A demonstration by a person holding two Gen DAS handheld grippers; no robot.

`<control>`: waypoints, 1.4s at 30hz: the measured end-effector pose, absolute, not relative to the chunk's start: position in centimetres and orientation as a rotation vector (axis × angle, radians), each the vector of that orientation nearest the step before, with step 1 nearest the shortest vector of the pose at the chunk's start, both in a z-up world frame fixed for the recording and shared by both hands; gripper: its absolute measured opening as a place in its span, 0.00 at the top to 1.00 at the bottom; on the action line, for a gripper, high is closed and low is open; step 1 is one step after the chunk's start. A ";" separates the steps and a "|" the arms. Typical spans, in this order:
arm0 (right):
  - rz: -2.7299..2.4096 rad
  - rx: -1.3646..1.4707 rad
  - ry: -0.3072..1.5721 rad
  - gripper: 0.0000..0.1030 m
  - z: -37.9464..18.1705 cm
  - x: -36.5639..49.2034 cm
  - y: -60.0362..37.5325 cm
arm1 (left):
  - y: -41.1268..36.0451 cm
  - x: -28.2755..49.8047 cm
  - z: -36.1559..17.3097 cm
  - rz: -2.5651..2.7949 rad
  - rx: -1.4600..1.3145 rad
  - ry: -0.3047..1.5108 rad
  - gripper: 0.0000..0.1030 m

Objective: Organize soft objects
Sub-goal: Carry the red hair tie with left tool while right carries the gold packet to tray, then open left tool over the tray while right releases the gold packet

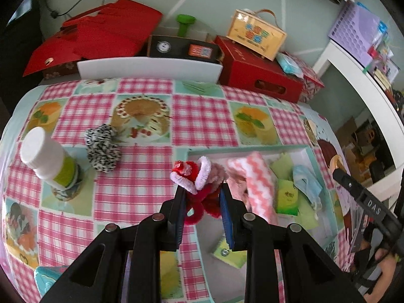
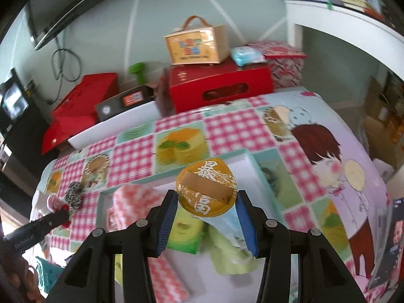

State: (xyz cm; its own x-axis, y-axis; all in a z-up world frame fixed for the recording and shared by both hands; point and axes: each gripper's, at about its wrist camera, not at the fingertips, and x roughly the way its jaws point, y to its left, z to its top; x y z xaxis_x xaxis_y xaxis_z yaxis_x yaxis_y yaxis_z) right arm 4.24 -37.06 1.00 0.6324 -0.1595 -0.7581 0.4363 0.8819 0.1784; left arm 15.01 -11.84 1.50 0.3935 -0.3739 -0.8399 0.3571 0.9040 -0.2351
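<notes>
The left gripper (image 1: pixel 202 197) is clamped narrowly on a red and white fuzzy toy (image 1: pixel 194 176), pinching its lower part so the white-trimmed top stands clear above the pads; it hangs over the near-left corner of the white tray (image 1: pixel 305 151), which suggests the toy is bound for that tray. The right gripper (image 2: pixel 205 209) holds a gold round puff (image 2: pixel 207 188) at middling width, the blue pads bearing on its opposite edges so its printed face and strap point at the camera; it too hangs over the tray. The tray sits on the checked tablecloth (image 1: pixel 197 111) and already holds a pink zigzag cloth (image 1: pixel 255 176), green packets (image 1: pixel 286 197) and a pale blue mask (image 1: pixel 306 181), so it appears to serve as the collection point for soft goods. A black-and-white scrunchie (image 1: pixel 102 149) lies on the cloth well outside the tray, beside a white bottle (image 1: pixel 48 156) with a green label; in my judgement the scrunchie is yet to be collected. Legible writing: large white Chinese characters on the puff, the lowest reading "富"; "DAS" on the black body of the right gripper at the edge of the left view. Print on the green packets and on the boxes behind the table is too blurred to read.
</notes>
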 end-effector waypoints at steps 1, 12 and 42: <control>-0.357 0.369 0.824 0.51 0.9 4.1 -37.3 | -12.2 14.9 1.3 -0.471 -0.010 1.076 0.74; -0.341 0.394 0.922 0.50 -1.5 5.1 -37.1 | -16.0 14.1 -2.1 -0.515 0.088 1.164 0.74; -0.329 0.351 1.007 0.10 -3.0 6.2 -35.8 | -14.1 15.5 -3.4 -0.381 0.056 1.188 0.17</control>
State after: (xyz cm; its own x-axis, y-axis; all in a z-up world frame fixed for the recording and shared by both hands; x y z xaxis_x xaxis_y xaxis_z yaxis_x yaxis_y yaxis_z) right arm 6.18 -35.78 -2.96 0.4945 -0.1055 -0.8628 0.4239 0.8958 0.1334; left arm 15.53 -14.08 -3.44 0.3180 -0.2602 -0.9117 0.3186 0.9350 -0.1558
